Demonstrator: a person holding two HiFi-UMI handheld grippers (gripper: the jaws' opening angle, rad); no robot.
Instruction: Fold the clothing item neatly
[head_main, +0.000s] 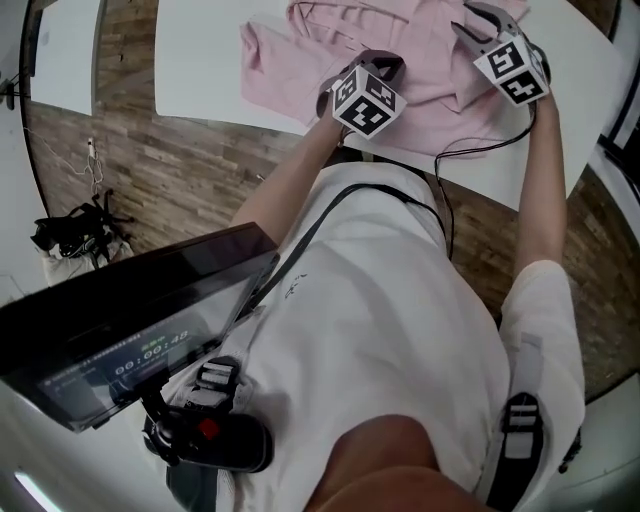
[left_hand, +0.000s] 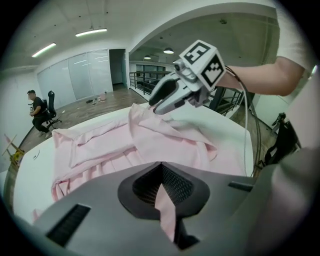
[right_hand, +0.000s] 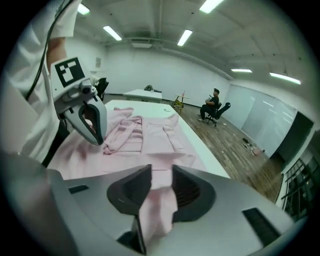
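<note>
- Pink garment lies rumpled on the white table, bunched toward the near edge where the person stands. It's partly doubled over, with loose flaps on top, and not yet squared.
- Left gripper: jaws closed tight, pinching a thin strip of the pink cloth. Probably an edge or hem, held so the layer can be dragged or lifted for a fold.
- Right gripper: jaws stand well apart. A wad of the same cloth sits loose in the gap and the pads aren't clamping it, so this reads as letting go or about to re-grip.
- Both grippers point down at the near side of the garment, close together. My guess is the two-corner hold keeps the edge straight.
- In the way: the garment's own creases and a folded-over flap by the right gripper, which need smoothing before a clean fold.
- A black cable trails from the right gripper over the table's near edge and could snag cloth.
- Around: a dark screen below the person, a second table off to the left, and a seated person far back. None of it interferes.
</note>
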